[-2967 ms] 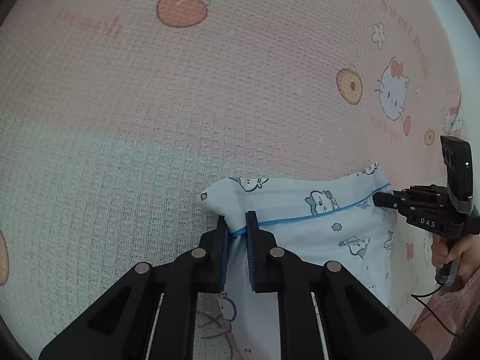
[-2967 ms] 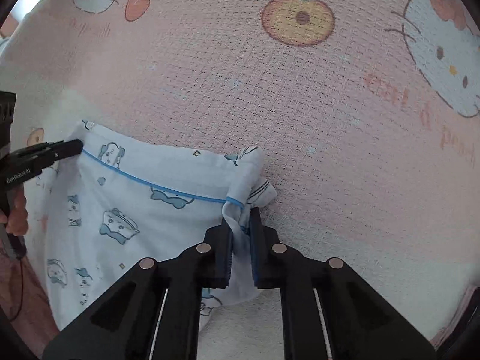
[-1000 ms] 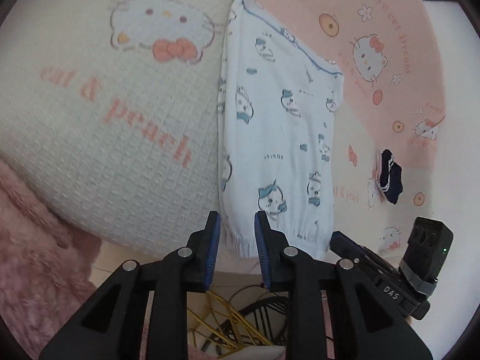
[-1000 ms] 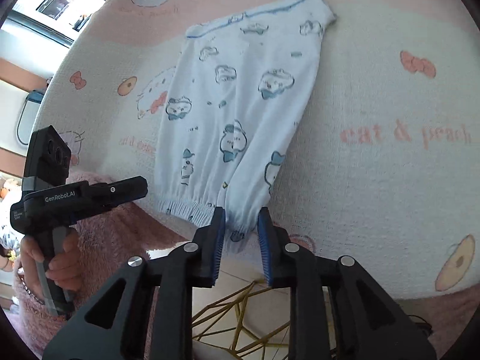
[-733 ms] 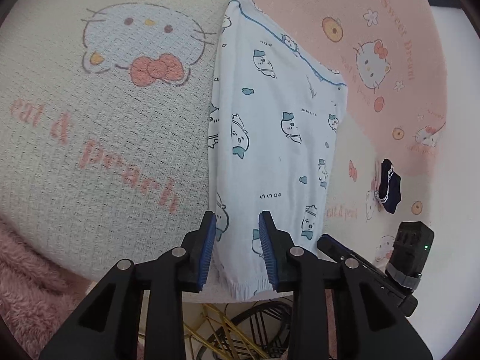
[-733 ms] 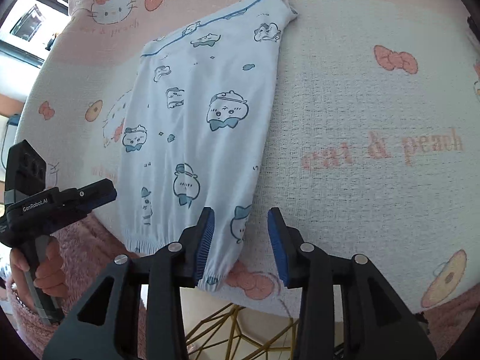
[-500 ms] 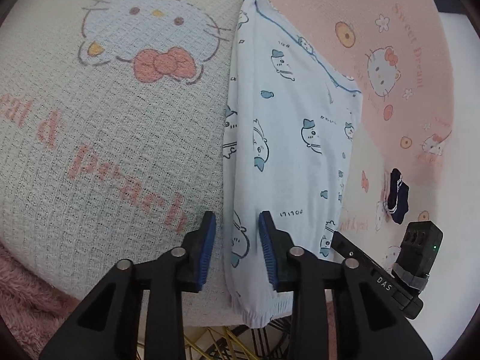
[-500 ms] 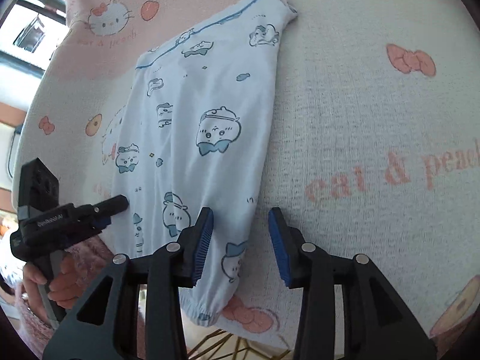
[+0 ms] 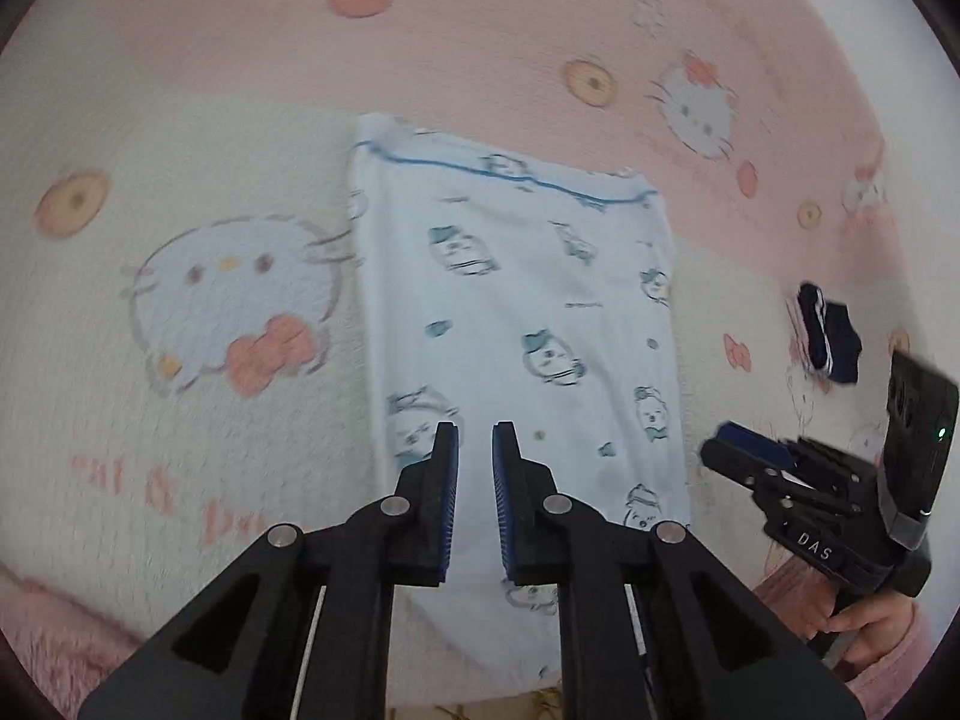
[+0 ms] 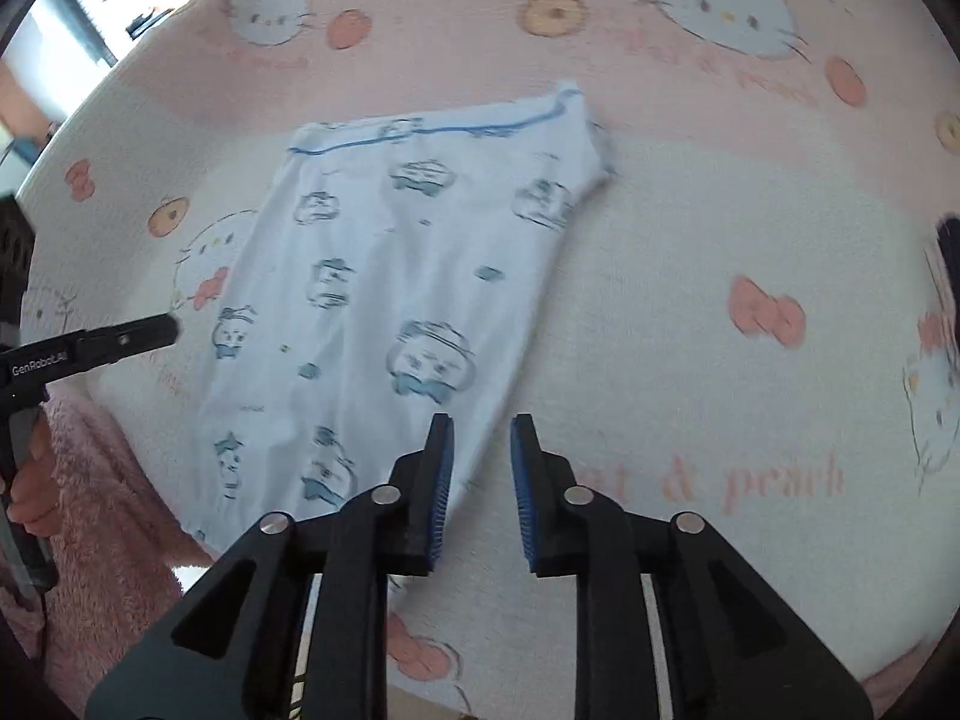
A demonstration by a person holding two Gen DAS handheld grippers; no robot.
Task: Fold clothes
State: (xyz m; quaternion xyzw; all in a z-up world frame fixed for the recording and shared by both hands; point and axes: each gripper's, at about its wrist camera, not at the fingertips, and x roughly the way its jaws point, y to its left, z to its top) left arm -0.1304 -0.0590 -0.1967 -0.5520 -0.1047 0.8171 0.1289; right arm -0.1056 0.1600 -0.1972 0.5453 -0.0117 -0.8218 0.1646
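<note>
Pyjama trousers (image 9: 516, 324), pale blue with cartoon print, are lying flat and folded lengthwise on the bed cover (image 9: 180, 120), waistband with blue piping toward the far edge, cuffs hanging just over the near edge. Thin soft cotton, light, is looking floppy and likely to drape and slide on the waffle weave. Left gripper (image 9: 475, 456) is hovering over the lower legs, fingers having just been opening, narrow gap, nothing between them. Right gripper (image 10: 480, 456) is hovering at the trousers' right edge, fingers also just opened partway, empty. Best hold is probably the two cuff corners at the near edge, pinching both layers together. A dark sock (image 9: 831, 333) is lying well apart toward the right.
</note>
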